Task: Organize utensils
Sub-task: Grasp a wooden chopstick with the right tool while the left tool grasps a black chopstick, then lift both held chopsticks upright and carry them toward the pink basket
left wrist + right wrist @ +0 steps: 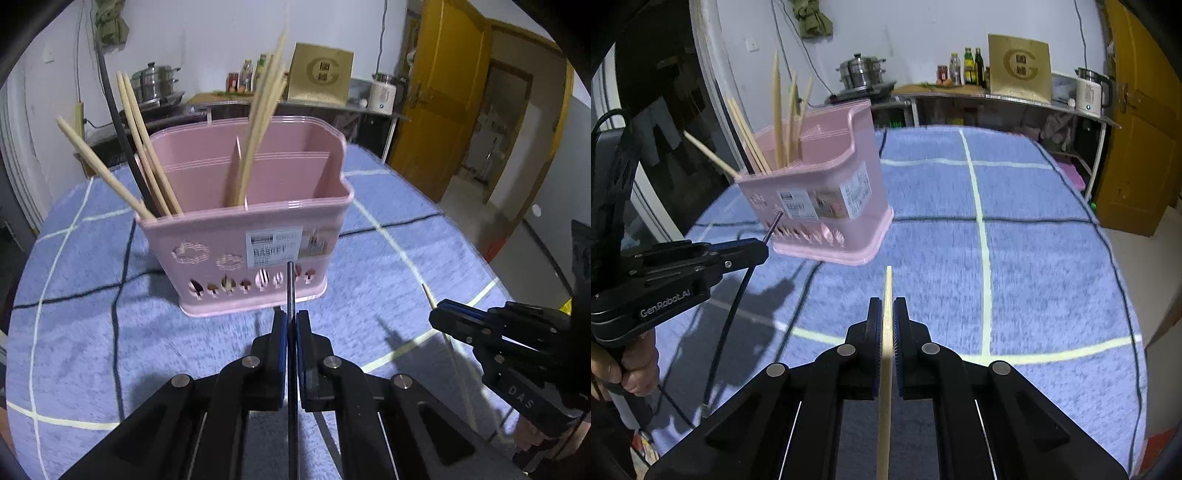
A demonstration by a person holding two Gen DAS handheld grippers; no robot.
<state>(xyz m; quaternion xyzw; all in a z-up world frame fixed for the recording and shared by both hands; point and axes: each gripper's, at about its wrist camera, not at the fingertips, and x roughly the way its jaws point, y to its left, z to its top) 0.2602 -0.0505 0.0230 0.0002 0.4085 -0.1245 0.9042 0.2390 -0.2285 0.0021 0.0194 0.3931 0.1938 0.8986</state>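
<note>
A pink utensil basket (258, 236) (827, 206) stands on the blue checked cloth, with several pale chopsticks (258, 122) and one black one (122, 147) leaning in its compartments. My left gripper (290, 325) is shut on a black chopstick (290, 291), whose tip points at the basket's front wall. My right gripper (886, 314) is shut on a pale wooden chopstick (886, 332), held above the cloth to the right of the basket. In the right wrist view the left gripper (764, 251) shows at the left, and the right gripper (436, 314) shows at the far right of the left wrist view.
The round table's blue cloth (1015, 240) stretches to the right of the basket. Behind the table a counter (997, 96) carries a steel pot (860, 70), bottles (967, 66), a gold box (1019, 68) and a white kettle (1089, 92). A yellow door (443, 92) stands at the right.
</note>
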